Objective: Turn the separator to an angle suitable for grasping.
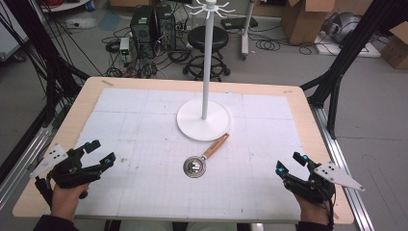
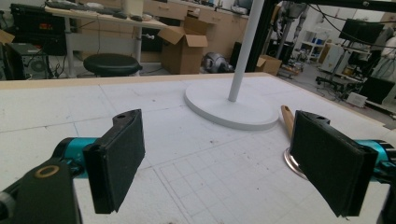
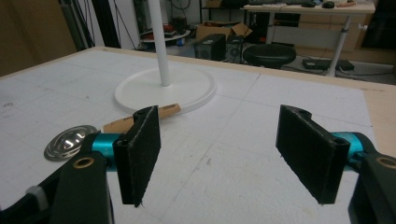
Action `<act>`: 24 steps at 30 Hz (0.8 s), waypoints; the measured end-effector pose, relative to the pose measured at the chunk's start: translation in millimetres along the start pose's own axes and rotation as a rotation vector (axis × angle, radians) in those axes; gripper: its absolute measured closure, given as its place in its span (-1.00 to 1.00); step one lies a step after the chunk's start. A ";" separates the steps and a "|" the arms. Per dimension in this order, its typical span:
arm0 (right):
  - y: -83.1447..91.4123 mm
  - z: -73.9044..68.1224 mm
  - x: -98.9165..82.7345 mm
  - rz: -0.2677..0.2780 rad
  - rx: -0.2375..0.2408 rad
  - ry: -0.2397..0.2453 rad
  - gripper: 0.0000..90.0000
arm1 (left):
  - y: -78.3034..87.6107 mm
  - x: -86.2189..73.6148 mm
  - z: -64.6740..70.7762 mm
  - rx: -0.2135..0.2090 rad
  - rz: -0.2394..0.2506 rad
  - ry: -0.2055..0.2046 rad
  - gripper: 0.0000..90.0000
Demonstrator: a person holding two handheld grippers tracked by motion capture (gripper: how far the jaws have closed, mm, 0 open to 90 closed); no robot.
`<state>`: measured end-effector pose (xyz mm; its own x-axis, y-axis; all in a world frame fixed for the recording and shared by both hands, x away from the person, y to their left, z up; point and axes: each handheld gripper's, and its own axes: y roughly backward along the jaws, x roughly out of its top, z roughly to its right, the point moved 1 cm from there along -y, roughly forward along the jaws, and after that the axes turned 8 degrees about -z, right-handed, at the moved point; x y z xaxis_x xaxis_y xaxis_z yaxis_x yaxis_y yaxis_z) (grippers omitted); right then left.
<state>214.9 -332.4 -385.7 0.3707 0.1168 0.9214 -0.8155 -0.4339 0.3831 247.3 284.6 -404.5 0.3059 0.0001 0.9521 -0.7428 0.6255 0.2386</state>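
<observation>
A white stand (image 1: 203,120) rose beside the wooden-handled ladle (image 1: 202,159); left gripper (image 1: 99,153) and right gripper (image 1: 289,161) were spread, empty.

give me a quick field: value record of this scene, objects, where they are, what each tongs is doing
surface: wooden table under a white gridded mat
stand: white stand, round base at mat centre, tall pole with hooks on top
ladle: ladle with metal bowl and wooden handle, lying flat just in front of the base, handle end at the base rim
left tongs: left tongs open, holding nothing, near left corner
right tongs: right tongs open, holding nothing, near right corner
background: black stool, cardboard boxes, cables on floor
</observation>
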 end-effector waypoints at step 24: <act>-58.9 -10.4 13.4 -0.121 0.095 -0.005 0.98 | -6.1 -3.7 -1.0 0.011 -0.040 -0.006 -0.55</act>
<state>263.3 -295.9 -395.3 0.4663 0.1696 0.8682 -0.7188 -0.4996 0.4836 251.3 281.7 -409.7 0.3317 -0.0299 0.9429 -0.7365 0.6164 0.2787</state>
